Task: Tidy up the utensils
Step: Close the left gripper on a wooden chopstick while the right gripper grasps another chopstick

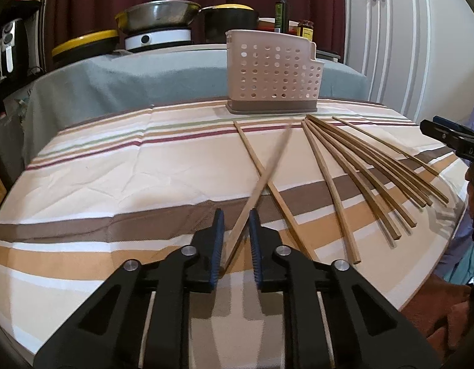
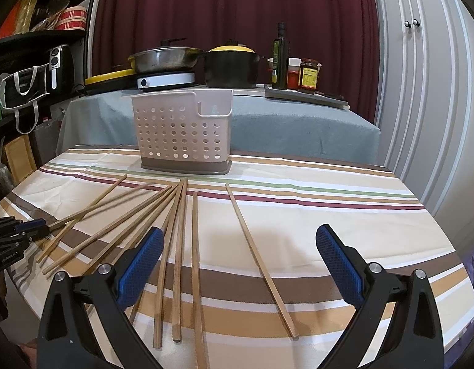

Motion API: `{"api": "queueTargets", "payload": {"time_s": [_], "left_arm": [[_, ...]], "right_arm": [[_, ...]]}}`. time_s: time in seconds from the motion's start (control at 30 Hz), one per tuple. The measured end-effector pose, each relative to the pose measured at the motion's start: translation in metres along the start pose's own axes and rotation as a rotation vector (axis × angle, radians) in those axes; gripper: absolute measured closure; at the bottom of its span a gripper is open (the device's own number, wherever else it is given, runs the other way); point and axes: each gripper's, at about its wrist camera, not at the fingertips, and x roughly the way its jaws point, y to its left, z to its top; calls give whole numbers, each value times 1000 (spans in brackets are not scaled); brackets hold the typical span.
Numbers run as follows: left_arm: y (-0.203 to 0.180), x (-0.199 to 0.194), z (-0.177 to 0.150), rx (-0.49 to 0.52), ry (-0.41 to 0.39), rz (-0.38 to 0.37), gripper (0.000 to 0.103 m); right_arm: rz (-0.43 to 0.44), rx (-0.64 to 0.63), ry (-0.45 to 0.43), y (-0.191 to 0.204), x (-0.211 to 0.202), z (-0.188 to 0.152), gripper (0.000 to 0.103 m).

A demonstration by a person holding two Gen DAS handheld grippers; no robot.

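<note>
A perforated beige utensil holder (image 1: 270,73) (image 2: 181,129) stands upright at the far side of the striped tablecloth (image 1: 114,169). Several wooden chopsticks (image 1: 359,169) (image 2: 175,246) lie fanned out in front of it. My left gripper (image 1: 237,230) is nearly closed on one chopstick (image 1: 261,172). That chopstick sits slanted between the blue pads, blurred, and crosses over another chopstick (image 1: 286,206) lying on the cloth. My right gripper (image 2: 240,233) hovers wide open above the fan, with one chopstick (image 2: 261,264) lying apart below it. Each gripper shows in the other's view: right (image 1: 430,127), left (image 2: 43,227).
Behind the table a grey-covered counter (image 2: 298,126) carries a steel pan (image 2: 166,57) on a white cooker, a black pot with a yellow lid (image 2: 230,67), an oil bottle (image 2: 280,58) and jars. Dark shelves (image 2: 37,61) stand at the left, white cabinet doors (image 2: 421,77) at the right.
</note>
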Motion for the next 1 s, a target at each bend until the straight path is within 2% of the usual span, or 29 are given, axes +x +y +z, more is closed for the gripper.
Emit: {"api": "queueTargets", "payload": {"time_s": [0.2,0.67,0.73,0.8,1.0], "left_arm": [[0,0,0,-6,2,-1,96],[-1,0,-2,-9,-13,29,97],[-2,0,-3,-7,-17,34,97],[-2,0,-3,-4,-21,40,97],[-1,0,-3,-6,-26,42,97]], "right_arm": [[-4,3,0,-2,1,-2,7],[-2,38,14,-36,-6,-36,8],[10,41,6,-38,-8,-40,13],[27,33,10,-39,-7,-44,47],[56,30,22,-41,-2,-56,59]]}}
